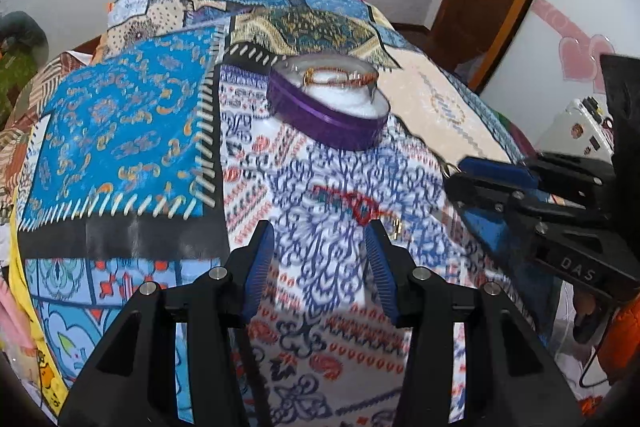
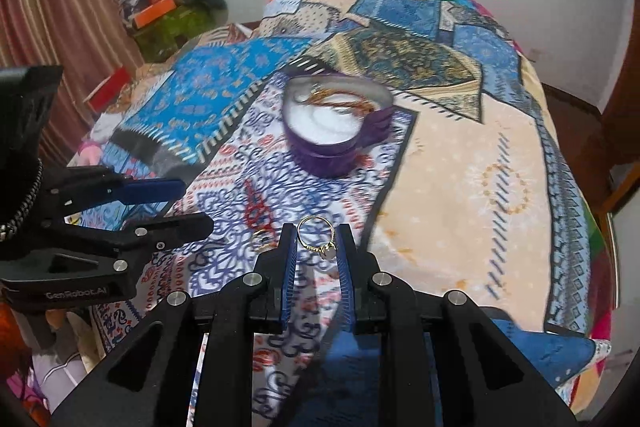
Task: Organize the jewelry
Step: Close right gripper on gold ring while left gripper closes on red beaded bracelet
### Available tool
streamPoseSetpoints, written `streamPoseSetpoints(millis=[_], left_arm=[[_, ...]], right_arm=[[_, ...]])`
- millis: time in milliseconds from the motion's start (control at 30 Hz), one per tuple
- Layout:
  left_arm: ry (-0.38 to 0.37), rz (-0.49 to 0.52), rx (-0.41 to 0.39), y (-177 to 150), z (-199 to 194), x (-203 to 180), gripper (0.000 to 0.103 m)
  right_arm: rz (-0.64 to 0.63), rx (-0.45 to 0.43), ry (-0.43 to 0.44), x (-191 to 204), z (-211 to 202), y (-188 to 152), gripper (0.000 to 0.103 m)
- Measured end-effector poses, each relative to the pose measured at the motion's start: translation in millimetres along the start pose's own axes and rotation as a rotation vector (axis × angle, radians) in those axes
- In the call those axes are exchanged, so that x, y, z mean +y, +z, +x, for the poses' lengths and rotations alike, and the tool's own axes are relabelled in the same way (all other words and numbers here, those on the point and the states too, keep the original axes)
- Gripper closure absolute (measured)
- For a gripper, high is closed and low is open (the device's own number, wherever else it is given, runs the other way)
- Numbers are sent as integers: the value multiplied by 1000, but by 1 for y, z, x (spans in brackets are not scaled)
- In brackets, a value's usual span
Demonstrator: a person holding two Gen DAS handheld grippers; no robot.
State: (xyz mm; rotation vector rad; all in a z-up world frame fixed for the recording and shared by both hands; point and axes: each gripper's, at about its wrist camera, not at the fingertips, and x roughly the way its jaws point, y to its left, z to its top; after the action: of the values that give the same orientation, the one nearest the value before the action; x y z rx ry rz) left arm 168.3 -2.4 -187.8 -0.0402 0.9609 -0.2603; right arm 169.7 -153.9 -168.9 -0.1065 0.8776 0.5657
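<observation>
Between the grippers and the purple box (image 2: 332,131), the patterned bedspread (image 2: 460,187) lay open, apart from a small gold ring (image 2: 261,239) beside the left gripper (image 2: 184,203). Right of the box, the cream patch was clear. The left gripper crowded the right gripper's (image 2: 316,247) left side.

Counting it off now: two grippers in play, the left gripper (image 1: 320,247) and the right gripper (image 2: 316,247). One purple box (image 2: 332,147) with white padding, sitting on the patchwork bedspread (image 2: 460,167) toward its far middle. Rings, two of them: one gold ring with a stone (image 2: 318,239), up between the right gripper's pads, and a second gold ring (image 2: 260,239) lying flat on the bedspread just beside it, nearer the front edge. Inside the box there's gold jewelry (image 2: 340,101), chain-like and tangled and too blurred to number. One bedspread carries it all.
</observation>
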Motion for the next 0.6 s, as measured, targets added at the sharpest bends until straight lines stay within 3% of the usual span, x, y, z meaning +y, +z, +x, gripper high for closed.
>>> streamPoseSetpoints(millis=[233, 500, 600], left_arm=[[-20, 0, 3, 12, 13, -11, 67], [8, 10, 12, 10, 27, -14, 101], [-3, 14, 5, 11, 21, -13, 102]], right_arm=[[20, -6, -19, -10, -3, -3, 85], [32, -14, -10, -16, -5, -4, 85], [36, -18, -9, -17, -6, -3, 85]])
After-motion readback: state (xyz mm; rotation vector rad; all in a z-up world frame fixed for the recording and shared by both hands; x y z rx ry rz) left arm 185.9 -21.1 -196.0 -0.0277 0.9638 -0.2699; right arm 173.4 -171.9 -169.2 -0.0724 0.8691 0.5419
